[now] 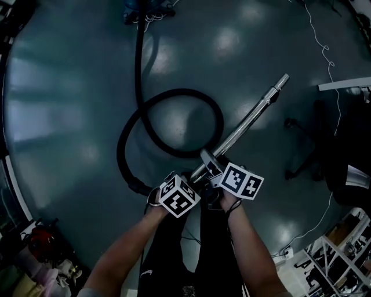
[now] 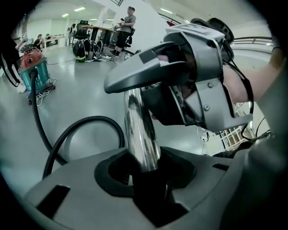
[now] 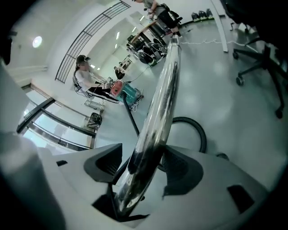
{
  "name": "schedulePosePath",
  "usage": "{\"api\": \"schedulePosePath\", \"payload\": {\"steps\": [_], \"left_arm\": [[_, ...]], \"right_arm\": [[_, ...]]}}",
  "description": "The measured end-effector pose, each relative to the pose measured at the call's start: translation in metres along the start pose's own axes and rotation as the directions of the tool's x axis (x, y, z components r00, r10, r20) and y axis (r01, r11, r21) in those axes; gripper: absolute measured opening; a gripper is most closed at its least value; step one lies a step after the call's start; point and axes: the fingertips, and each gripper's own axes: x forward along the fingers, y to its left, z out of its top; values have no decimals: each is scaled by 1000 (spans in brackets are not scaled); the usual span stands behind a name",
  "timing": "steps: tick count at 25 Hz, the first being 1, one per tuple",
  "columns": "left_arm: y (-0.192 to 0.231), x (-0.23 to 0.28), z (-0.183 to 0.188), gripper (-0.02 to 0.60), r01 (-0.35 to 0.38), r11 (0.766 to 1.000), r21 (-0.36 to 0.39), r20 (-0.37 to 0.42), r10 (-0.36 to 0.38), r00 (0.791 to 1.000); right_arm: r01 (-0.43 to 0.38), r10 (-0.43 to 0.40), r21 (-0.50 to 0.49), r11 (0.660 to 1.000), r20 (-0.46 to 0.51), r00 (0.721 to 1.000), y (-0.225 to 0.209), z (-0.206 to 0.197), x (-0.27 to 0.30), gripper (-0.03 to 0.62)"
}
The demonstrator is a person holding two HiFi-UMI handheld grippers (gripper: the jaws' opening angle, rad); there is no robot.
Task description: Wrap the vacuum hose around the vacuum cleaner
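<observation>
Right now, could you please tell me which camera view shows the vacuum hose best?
The head view: the hose lies looped on the floor, running to the vacuum cleaner. The left gripper view catches a partial loop; the right gripper view only a curve behind the metal wand.

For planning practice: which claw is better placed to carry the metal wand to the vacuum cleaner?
Probably left: the left claw clamps the metal wand; the right claw stands open around it.

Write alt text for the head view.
Looking down, a left tool and right tool meet at the near end of a chrome wand. Its black hose loops once on the floor and runs to the vacuum cleaner at top.
</observation>
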Motion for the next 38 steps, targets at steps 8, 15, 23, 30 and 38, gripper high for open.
{"api": "schedulePosePath", "payload": {"steps": [8,15,23,30,38], "left_arm": [[5,16,37,160,33,998,-49,-17,-34,999],[-3,27,63,342,155,988,-29,-26,-155,988],[33,-16,105,390,143,989,42,-65,-140,988],[96,-45,162,390,-43,957,286,-119,80,990],[154,-78,296,388,-173,853,492,17,189,982]], "right_arm": [[-33,34,80,996,-16,999,-15,40,16,193],[-64,64,31,997,-20,998,-20,79,15,173],[-74,69,-73,995,-66,995,-41,137,18,172],[-123,72,-309,943,-171,983,-28,171,20,172],[-201,19,-572,795,-309,951,-1,209,31,172]]}}
